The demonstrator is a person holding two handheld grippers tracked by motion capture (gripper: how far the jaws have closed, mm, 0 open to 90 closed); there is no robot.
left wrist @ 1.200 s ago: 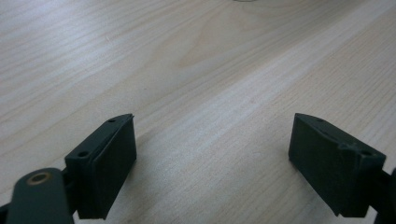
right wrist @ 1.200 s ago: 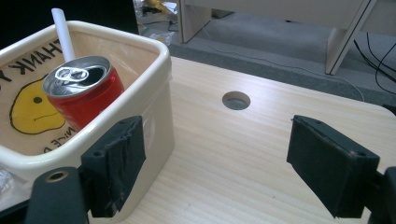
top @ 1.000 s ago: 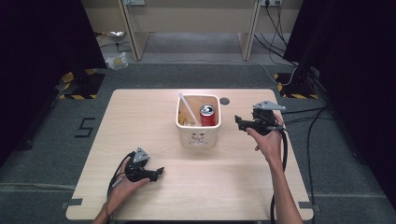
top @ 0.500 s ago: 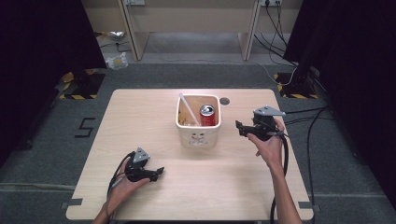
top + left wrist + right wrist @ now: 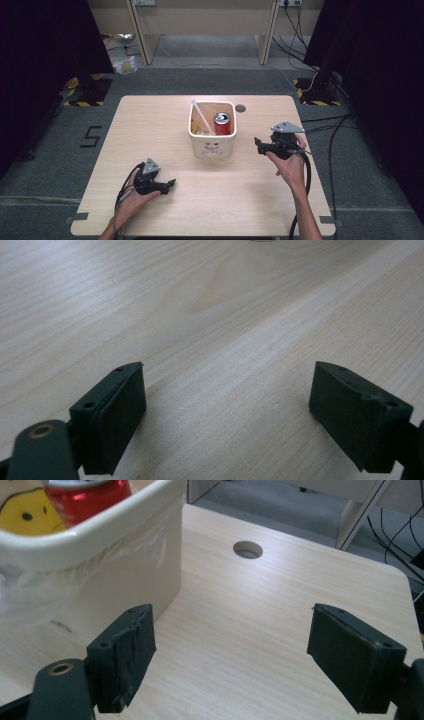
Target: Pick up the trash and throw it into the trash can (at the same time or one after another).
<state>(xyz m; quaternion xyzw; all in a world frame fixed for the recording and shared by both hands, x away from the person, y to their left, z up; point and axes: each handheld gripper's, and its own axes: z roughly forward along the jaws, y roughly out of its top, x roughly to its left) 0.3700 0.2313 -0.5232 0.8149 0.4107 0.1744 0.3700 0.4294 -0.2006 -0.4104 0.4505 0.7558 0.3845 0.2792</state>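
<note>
A light wooden rectangular table (image 5: pixel 150 130) carries a cream plastic square bin (image 5: pixel 212 145) standing upright a little beyond its middle, with a small printed face on its near wall. Inside the bin a red aluminium drink can (image 5: pixel 222 123) stands upright toward the right side, and a long pale straw-like stick (image 5: pixel 202 116) leans from the far left corner down toward the middle; a clear plastic liner clings to the bin's wall in the right gripper view. The right gripper (image 5: pixel 260 145), black with a grey three-cornered plate on top, is held in the person's right hand (image 5: pixel 290 165) just to the right of the bin, near it but not touching, its jaws pointing left toward the bin's right wall. In the right gripper view its jaws stand wide apart with nothing between them, the bin's wall (image 5: pixel 125 575) close ahead on the left and the can's top (image 5: pixel 87 495) showing above the rim. A round cable hole (image 5: pixel 240 108) lies in the table just beyond the bin's far right corner. The left gripper (image 5: pixel 170 184) is held in the left hand (image 5: pixel 131 200) low over the near left part of the table, well apart from the bin, jaws pointing right; in the left gripper view its jaws are spread wide over bare wood, grasping nothing.
</note>
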